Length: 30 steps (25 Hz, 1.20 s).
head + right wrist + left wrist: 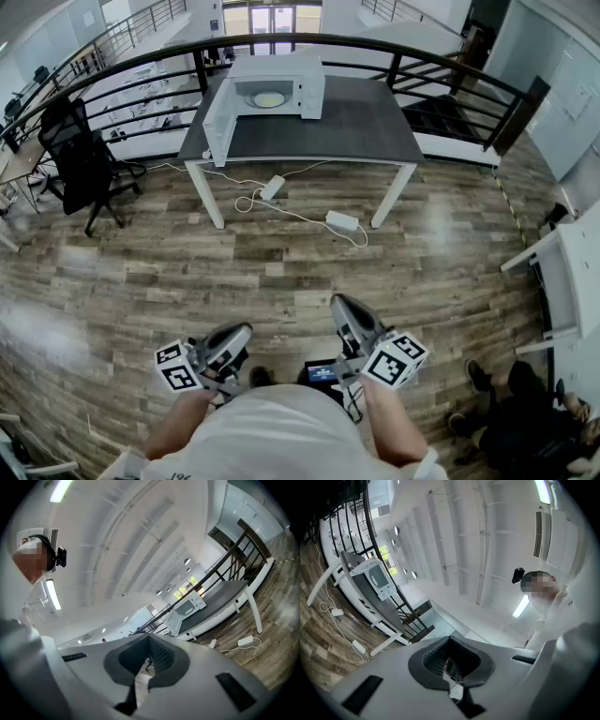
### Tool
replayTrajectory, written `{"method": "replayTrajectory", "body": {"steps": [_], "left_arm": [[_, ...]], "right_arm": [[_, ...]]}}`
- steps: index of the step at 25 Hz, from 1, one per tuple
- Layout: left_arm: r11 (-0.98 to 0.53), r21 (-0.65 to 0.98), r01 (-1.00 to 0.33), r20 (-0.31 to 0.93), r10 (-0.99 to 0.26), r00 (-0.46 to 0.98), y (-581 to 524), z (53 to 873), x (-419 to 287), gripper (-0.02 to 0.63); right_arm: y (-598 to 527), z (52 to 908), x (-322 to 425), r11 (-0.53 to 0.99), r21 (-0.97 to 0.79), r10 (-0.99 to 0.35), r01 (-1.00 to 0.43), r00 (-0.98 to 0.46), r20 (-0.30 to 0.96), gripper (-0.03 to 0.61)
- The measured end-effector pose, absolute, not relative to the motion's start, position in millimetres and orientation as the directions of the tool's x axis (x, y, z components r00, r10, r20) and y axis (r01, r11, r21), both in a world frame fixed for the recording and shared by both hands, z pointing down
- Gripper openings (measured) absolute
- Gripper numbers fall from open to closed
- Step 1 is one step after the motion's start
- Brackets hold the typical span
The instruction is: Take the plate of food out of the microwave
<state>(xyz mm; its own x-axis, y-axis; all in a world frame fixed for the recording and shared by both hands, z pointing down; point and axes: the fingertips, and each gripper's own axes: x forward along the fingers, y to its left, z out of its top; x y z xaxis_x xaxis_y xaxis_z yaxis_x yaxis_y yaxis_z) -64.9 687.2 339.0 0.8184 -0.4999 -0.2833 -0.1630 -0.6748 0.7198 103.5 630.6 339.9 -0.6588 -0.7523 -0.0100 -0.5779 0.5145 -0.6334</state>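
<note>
Ahead, a broad stretch of wood-plank floor [281, 272] lies between the person and the table [319, 131]. On the floor beneath the table, a white power strip [272, 187] and a white adapter [342, 222] are joined by loose cable. A black office chair [80, 159] stands off to the table's left, a white desk [572, 272] runs along the right edge, and another person [525, 412] in dark clothes is low on the floor at the lower right. The table has a dark top on white legs and stands just in front of a curved black railing [517, 114], with a lower level visible beyond it. The white microwave [281, 89] sits at the table's far edge with its door [217, 122] swung open to the left. The plate of food [268, 98] rests inside its cavity, pale yellow and round. Both grippers are held close to the person's body, well apart from the table, with a small lit screen [322, 373] between them. The left gripper [234, 339] is clenched shut, its dark pads meeting with nothing between them. The right gripper [345, 314] is likewise closed and empty. Each carries its marker cube [394, 361] at the rear.
</note>
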Motion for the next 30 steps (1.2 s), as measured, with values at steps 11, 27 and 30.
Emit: {"method": "replayTrajectory", "body": {"steps": [11,27,30], "left_arm": [[-0.666,0.716,-0.208,-0.257,-0.529,0.809,670.3,339.2,-62.2,0.005],[-0.652,0.726,-0.218,-0.246,-0.543,0.803,668.4,341.4,-61.6,0.005],[-0.65,0.728,-0.218,-0.245,-0.544,0.802,669.7,341.9,-62.0,0.005]], "right_arm": [[624.2,337.7,111.3,0.521,-0.606,-0.759,-0.601,-0.651,-0.008,-0.009],[617.2,342.8,106.6,0.517,-0.597,-0.749,-0.614,-0.662,0.032,-0.009],[617.8,342.9,105.7,0.517,-0.594,-0.749,-0.616,-0.662,0.034,-0.009]]}}
